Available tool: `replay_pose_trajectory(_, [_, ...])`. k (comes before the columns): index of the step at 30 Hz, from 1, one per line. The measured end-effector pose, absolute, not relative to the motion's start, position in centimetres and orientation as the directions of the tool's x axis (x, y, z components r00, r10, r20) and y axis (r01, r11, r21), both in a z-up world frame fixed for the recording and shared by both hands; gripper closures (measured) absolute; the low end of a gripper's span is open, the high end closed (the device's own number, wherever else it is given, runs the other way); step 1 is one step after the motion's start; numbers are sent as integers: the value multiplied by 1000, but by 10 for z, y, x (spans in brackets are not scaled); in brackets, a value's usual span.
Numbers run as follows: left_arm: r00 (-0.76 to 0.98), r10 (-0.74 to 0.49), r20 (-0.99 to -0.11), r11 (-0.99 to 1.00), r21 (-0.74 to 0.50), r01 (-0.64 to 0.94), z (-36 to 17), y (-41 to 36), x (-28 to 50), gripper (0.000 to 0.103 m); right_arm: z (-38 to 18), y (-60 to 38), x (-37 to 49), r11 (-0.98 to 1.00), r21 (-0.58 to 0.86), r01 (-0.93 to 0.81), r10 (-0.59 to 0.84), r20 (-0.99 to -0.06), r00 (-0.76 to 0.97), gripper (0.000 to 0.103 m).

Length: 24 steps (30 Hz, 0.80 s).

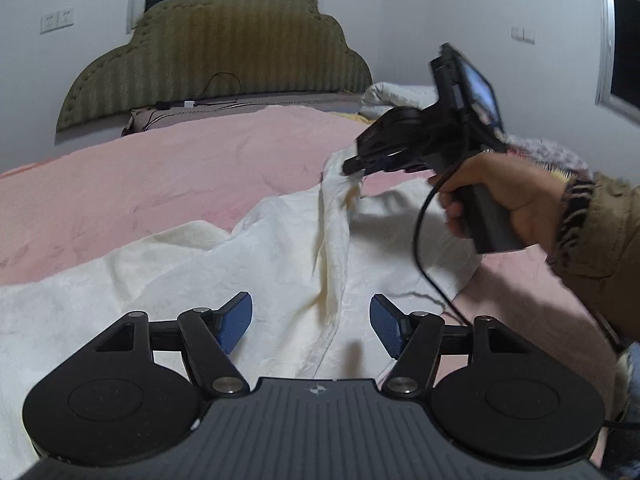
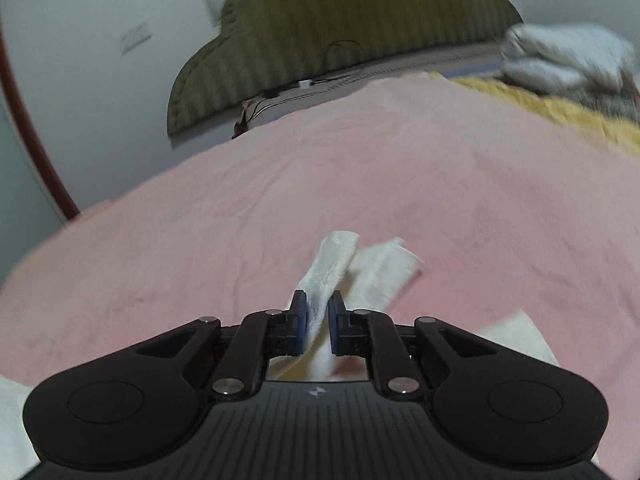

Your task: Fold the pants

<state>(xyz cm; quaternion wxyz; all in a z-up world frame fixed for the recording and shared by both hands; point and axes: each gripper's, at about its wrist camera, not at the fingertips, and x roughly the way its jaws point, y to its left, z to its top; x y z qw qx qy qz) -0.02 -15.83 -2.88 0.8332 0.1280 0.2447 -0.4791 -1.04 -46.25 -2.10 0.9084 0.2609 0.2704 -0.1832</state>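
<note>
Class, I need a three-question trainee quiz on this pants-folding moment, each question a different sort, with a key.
1. True or false: the left tool is shut on cloth.
2. Which tool grips the cream-white crinkled fabric pants? A left B right C both
3. Fill in: the pants lie on a ____ bedspread.

Key: 1 false, its jaws stand apart above the fabric. 2 B, the right tool pinches an edge. 3 pink.

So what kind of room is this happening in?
Most likely a bedroom at home. There is a bed under a pink blanket, a padded green headboard against the wall, and a white pillow at the far end. The pale pants lie on the blanket.
</note>
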Motion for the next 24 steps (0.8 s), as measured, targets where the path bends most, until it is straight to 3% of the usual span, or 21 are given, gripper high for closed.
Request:
replay_pose_trajectory(6, [414, -694, -589, 470, 65, 880, -43, -192, -1, 37, -38, -491, -33, 688, 560, 462, -109, -550, 828, 91])
replay_pose_trajectory(9, [445, -678, -585, 452, 146, 880, -48, -206, -5, 45, -53, -506, -29, 601, 666, 442, -43, -525, 850, 91])
replay_pose_trajectory(11, [477, -658, -583, 458, 192, 868, -51, -214, -7, 66, -60, -512, -25, 558, 714, 424, -14, -503, 864, 91])
replay_pose_trajectory(12, [496, -647, -579, 467, 213, 858, -52, -217, -9, 71, -60, -513, -23, 560, 716, 416, -13, -495, 869, 91])
replay_pose_trajectory(14, [527, -634, -566, 488, 236, 840, -50, -220, -9, 98, -55, -513, -19, 578, 710, 403, -14, -485, 874, 92])
replay_pose_trajectory(18, [558, -643, -524, 546, 197, 814, -37, -215, -6, 100, -25, -517, -7, 587, 742, 325, 16, -411, 911, 96])
replay_pose_trajectory(22, [690, -650, -318, 655, 226, 721, -1, -198, -19, 100, 43, -508, -35, 650, 756, 78, 9, -111, 994, 96])
replay_pose_trajectory(24, [662, -678, -318, 624, 228, 748, 10, -194, -24, 100, 56, -509, -64, 682, 726, 91, -48, -79, 996, 96])
